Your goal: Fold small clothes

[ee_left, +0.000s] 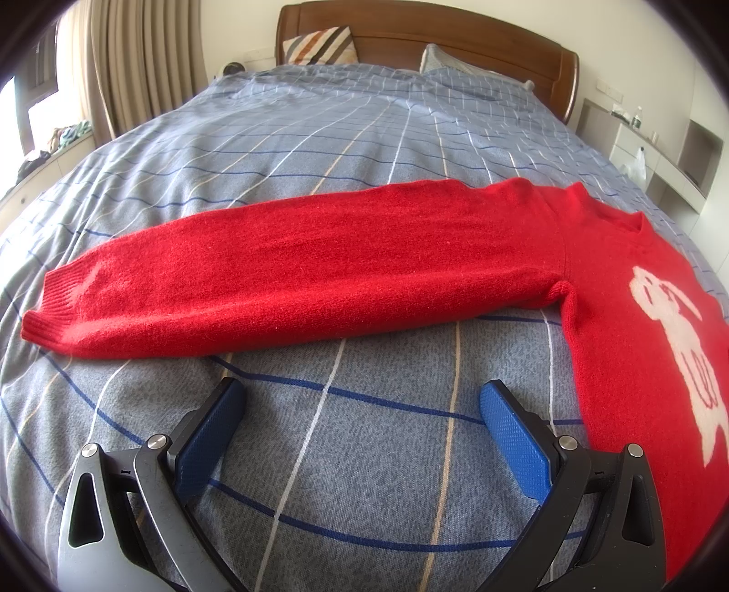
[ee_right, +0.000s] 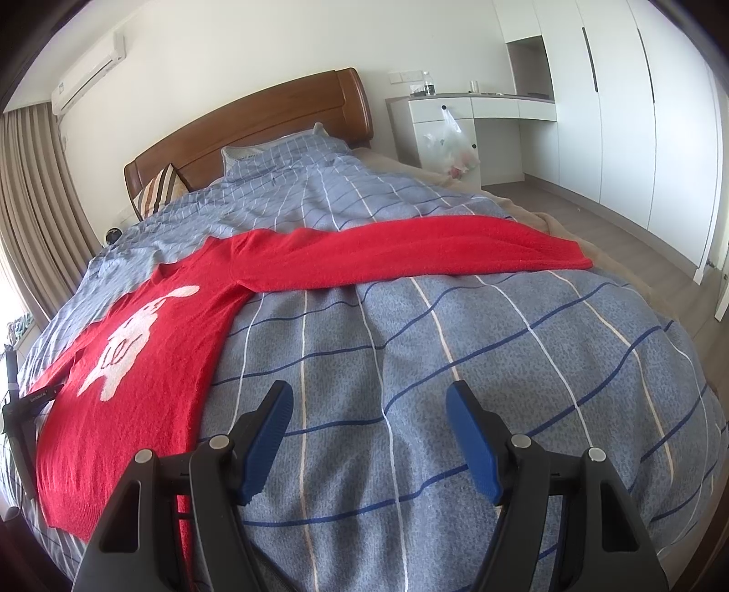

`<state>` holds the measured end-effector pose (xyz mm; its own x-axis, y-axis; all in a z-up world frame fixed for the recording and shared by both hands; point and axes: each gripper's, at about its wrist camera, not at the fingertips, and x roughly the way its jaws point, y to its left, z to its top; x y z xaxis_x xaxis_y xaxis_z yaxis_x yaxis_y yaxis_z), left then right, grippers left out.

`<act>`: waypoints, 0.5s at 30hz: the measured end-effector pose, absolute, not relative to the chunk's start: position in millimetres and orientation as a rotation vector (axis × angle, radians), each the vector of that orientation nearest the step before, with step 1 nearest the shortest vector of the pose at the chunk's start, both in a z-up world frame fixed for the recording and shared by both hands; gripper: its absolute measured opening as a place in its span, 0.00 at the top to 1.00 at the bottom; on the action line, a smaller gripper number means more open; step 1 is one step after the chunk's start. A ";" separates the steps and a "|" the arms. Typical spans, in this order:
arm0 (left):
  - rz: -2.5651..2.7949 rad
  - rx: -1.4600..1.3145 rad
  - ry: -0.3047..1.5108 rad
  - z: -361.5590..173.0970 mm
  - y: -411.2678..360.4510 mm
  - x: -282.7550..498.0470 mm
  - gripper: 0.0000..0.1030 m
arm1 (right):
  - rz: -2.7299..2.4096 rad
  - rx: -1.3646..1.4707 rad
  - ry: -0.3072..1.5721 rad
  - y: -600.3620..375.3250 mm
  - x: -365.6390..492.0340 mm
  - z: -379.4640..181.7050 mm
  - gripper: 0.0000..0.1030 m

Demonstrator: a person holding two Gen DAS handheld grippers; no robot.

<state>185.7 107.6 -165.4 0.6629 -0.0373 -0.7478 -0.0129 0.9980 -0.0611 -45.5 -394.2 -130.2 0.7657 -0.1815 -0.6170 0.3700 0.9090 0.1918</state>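
Altogether: one red sweater [ee_left: 615, 255], two spread sleeves [ee_left: 255, 273], two grippers [ee_right: 369, 400].

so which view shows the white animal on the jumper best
The right wrist view: the whole white animal lies in frame on the jumper. In the left wrist view it sits at the right edge, partly cut off.

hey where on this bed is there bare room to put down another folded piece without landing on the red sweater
Bare checked blue quilt lies below the red knit sweater's outstretched sleeve, right in front of the open right gripper. Another patch sits below the other sleeve, ahead of the open left gripper. More spans up toward the wooden headboard. The sweater covers the middle.
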 end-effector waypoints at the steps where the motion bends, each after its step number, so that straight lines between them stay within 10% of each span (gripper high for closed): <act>1: -0.014 -0.063 0.846 -165.5 107.5 185.8 0.00 | -0.305 0.314 0.632 -394.3 -45.5 -130.2 0.33; 15: -0.014 -0.063 0.846 -165.4 107.6 185.7 0.00 | -0.311 0.317 0.628 -394.1 -47.2 -126.3 0.33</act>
<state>185.7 107.6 -165.4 0.6629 -0.0373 -0.7477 -0.0129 0.9980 -0.0612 -47.2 -394.1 -126.3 0.7665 -0.1865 -0.6146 0.3760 0.9061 0.1939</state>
